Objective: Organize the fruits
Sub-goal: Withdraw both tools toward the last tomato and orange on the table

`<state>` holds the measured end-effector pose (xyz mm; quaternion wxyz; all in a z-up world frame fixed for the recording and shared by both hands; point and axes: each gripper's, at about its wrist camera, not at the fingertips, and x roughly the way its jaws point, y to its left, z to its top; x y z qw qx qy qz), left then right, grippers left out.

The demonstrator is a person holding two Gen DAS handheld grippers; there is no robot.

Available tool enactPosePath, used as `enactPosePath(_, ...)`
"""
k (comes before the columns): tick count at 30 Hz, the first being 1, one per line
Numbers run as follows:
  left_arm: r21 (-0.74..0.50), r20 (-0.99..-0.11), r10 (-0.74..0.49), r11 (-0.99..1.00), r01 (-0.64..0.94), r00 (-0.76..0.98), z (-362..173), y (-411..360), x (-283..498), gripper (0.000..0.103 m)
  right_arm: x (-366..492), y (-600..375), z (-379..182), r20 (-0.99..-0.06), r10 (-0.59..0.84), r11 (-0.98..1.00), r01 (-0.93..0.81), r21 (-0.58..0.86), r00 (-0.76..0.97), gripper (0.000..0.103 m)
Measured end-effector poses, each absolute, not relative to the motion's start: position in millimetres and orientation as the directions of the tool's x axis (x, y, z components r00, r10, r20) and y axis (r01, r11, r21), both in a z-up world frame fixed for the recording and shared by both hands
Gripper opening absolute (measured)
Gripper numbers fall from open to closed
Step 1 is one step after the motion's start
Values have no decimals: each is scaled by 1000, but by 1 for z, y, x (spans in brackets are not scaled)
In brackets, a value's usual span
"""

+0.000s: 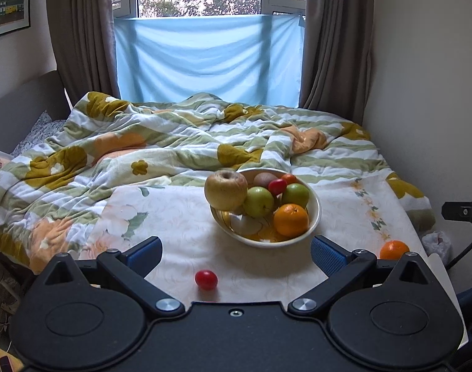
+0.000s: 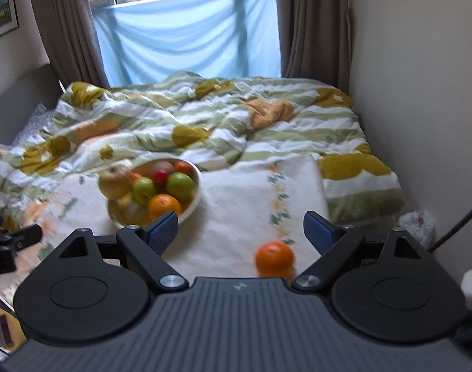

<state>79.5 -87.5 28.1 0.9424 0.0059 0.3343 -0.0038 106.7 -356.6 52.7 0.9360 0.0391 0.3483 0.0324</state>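
A white bowl (image 1: 314, 214) sits on a pale floral cloth (image 1: 174, 217) on the bed, holding a large brownish apple (image 1: 226, 189), green apples, oranges and a small red fruit. A loose red tomato (image 1: 206, 279) lies on the cloth between the fingers of my left gripper (image 1: 236, 252), which is open and empty. A loose orange (image 2: 274, 259) lies near the cloth's front edge, between the fingers of my right gripper (image 2: 242, 232), also open and empty. The same orange (image 1: 394, 250) shows at the right in the left wrist view. The bowl (image 2: 197, 192) stands to the left in the right wrist view.
A rumpled green, white and mustard quilt (image 1: 174, 136) covers the bed behind the bowl. A wall (image 1: 428, 93) runs along the right side. A crumpled plastic bag (image 2: 419, 221) lies by the bed's right corner. Curtains and a window with blue cloth (image 1: 208, 59) stand at the back.
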Motion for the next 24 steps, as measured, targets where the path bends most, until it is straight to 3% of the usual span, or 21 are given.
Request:
enactPosePath(18,10,-689,97,992,-125,718,-82,-61,126,103,150,-395,-69,-715,91,996,-54,74,694,103)
enactPosePath(21,26,-697,110,991,-128,709,-93,-58,133,98,156,-392,-81,-717,107,994,-68,83,689,103)
enactPosePath(24,34,-715,106,993,-117,691,-103,-57,141,83,162,-390,-90,-723,117,993,-75,90,681,102)
